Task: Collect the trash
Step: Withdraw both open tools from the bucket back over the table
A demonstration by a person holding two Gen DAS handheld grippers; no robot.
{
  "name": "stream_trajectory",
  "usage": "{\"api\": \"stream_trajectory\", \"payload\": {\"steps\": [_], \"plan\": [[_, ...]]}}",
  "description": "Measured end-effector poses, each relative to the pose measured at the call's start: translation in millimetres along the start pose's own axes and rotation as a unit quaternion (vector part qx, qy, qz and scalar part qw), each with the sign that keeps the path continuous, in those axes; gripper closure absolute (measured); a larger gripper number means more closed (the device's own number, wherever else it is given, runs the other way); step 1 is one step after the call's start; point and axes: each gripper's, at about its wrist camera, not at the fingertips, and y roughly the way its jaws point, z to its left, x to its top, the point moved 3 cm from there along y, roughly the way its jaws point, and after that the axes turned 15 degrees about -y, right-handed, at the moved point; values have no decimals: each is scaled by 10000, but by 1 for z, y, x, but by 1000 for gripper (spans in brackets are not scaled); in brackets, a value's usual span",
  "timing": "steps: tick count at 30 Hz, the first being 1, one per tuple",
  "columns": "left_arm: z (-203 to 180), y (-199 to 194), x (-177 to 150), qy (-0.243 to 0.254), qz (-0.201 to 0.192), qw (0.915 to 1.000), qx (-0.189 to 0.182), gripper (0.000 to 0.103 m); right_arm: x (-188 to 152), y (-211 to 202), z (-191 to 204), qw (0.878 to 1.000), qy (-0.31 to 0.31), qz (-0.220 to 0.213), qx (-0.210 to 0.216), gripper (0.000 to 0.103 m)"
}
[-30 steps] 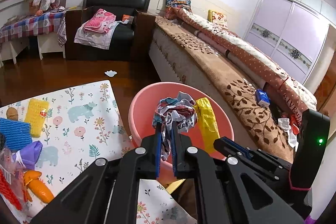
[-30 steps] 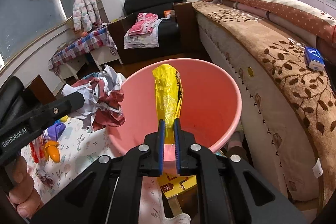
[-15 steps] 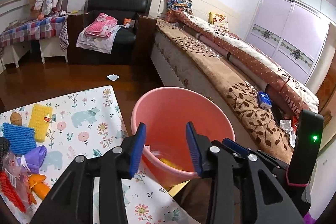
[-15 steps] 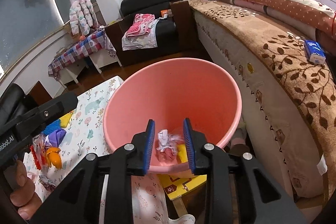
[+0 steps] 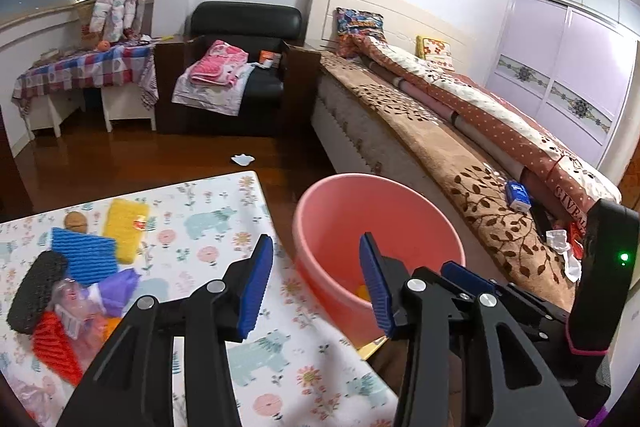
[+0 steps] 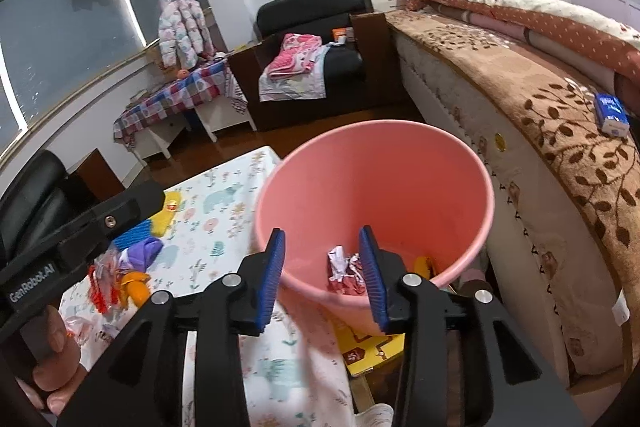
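Note:
A pink bucket [image 5: 376,215] [image 6: 372,179] stands on the floor between the flower-print table and the bed. Crumpled red-and-white paper [image 6: 344,269] and a yellow wrapper [image 6: 423,264] lie at its bottom. My left gripper [image 5: 316,285] hangs over the table edge beside the bucket, jaws opening, nothing between them. My right gripper [image 6: 322,273] hovers above the bucket's near rim, jaws also opening and empty. A pile of litter stays on the table: a blue foam net [image 5: 86,255], a yellow foam net [image 5: 124,227], a black foam net [image 5: 36,289], purple plastic [image 5: 116,289] and a red wrapper [image 5: 54,349].
The bed [image 5: 460,155] runs along the right, with a blue tissue pack [image 5: 518,194] on its brown cover. A black armchair with pink cloth [image 5: 236,67] stands at the back. A scrap of white paper [image 5: 242,159] lies on the wood floor. A hand [image 6: 52,367] holds the left tool.
Both grippers opened and let go: the crumpled paper and the yellow wrapper fell into the bucket. Both have since lifted and drawn back a little.

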Motion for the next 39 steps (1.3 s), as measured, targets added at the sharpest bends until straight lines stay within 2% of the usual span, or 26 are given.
{"api": "stream_trajectory", "payload": {"steps": [6,10,14,25,36,39], "plan": [[19,-15,0,-110,-103,9997,211,53,1,-4,22,9997,-197,-17,167,63],[34,-24,-1,-198,-158,9990,379,49,-1,-2,38,9987,-156,23,477,62],[54,-35,-1,-330,-229,9978,527,49,-2,-2,58,9972,-265,16,705,55],[106,-71,-3,-474,-513,9931,943,49,-4,2,112,9921,-682,27,1053,53],[191,-120,-4,-802,-768,9820,1527,49,-12,13,146,9861,-1031,240,1281,53],[217,-126,-2,-965,-741,9787,1655,49,-12,17,157,9823,-1140,290,1460,53]]}}
